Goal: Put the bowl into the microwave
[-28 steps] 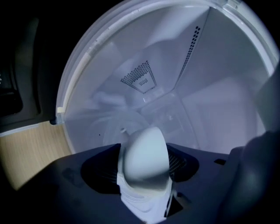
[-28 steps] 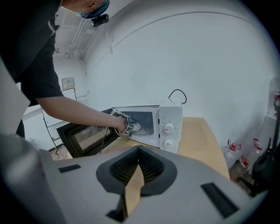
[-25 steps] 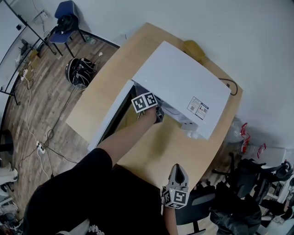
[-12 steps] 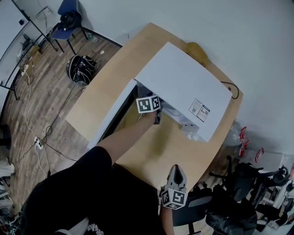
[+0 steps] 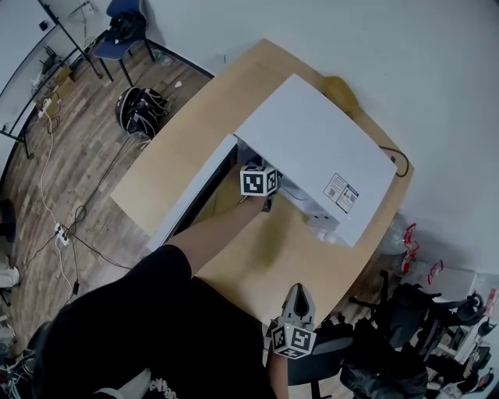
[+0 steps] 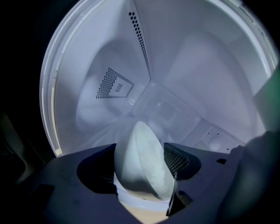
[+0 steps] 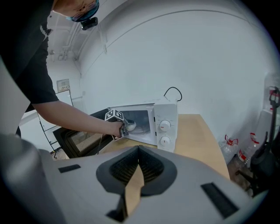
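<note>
Inside, the left gripper (image 6: 141,153) has its jaws spread wide and they have just been opening; the white, round, smooth-walled bowl (image 6: 144,168) stands between them, tipped on its side with its hollow turned toward the right jaw, whose mesh pad (image 6: 176,159) it overlaps, while its rounded back faces the shadowed left jaw. Bowl and jaws sit just past the front sill of the white box-shaped microwave (image 5: 312,148), over the clear glass turntable (image 6: 164,107), with perforated vent patches (image 6: 114,85) on the pale cavity walls behind. From the head view this gripper's marker cube (image 5: 259,181) sits at the mouth of the oven, and the person's bare forearm (image 5: 214,230) runs back from it to a black sleeve. The dark-windowed microwave door (image 5: 191,195) hangs open to the left of the arm. Two round dials (image 7: 164,126) sit one above the other on the oven's right front panel, and a black cable (image 7: 173,91) loops up behind its top. The right gripper (image 7: 138,151) hangs well apart, near the table's close edge, its jaws drawn together at the tips with only a thin wedge of the light wooden tabletop (image 7: 194,131) showing through below them. A blue chair (image 5: 129,23) stands far off on the plank floor.
</note>
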A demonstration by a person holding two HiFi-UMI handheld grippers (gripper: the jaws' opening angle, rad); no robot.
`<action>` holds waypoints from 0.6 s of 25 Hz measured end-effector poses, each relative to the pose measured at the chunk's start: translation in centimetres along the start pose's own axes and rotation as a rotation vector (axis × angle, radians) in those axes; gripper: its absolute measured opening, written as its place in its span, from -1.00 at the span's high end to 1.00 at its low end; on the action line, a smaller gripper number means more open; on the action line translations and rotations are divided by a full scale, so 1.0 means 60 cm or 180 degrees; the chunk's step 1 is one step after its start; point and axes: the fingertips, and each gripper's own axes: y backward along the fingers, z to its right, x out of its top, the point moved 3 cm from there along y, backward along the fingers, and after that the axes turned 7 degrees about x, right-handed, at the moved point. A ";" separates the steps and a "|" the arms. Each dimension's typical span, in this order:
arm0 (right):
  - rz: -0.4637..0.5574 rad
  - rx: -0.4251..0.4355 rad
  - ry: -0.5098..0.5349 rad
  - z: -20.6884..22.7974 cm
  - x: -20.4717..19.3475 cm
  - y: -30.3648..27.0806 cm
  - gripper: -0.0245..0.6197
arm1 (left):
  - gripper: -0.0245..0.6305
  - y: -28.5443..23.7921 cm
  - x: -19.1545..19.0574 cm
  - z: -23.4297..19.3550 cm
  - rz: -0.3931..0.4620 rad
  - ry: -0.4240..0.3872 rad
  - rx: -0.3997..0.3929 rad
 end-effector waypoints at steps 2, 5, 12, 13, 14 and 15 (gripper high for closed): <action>-0.0043 -0.0026 -0.0019 0.005 -0.008 0.004 0.74 | -0.05 0.002 0.008 0.003 0.0088 0.0093 -0.0095; -0.0068 -0.0030 -0.0017 0.007 -0.011 0.008 0.74 | -0.09 -0.001 0.011 -0.005 0.0165 0.0108 -0.0131; -0.0083 0.0037 0.0016 -0.007 -0.009 0.004 0.74 | -0.11 -0.002 0.007 -0.011 0.0108 -0.0260 -0.0125; -0.0087 0.0051 0.0016 -0.010 -0.009 0.003 0.74 | -0.11 -0.001 0.007 -0.011 0.0110 -0.0262 -0.0131; -0.0090 0.0067 0.0016 -0.014 -0.009 0.003 0.74 | -0.12 0.001 0.008 -0.013 0.0128 -0.0221 -0.0132; -0.0093 0.0084 0.0018 -0.017 -0.009 0.003 0.74 | -0.13 0.004 0.011 -0.018 0.0159 -0.0142 -0.0124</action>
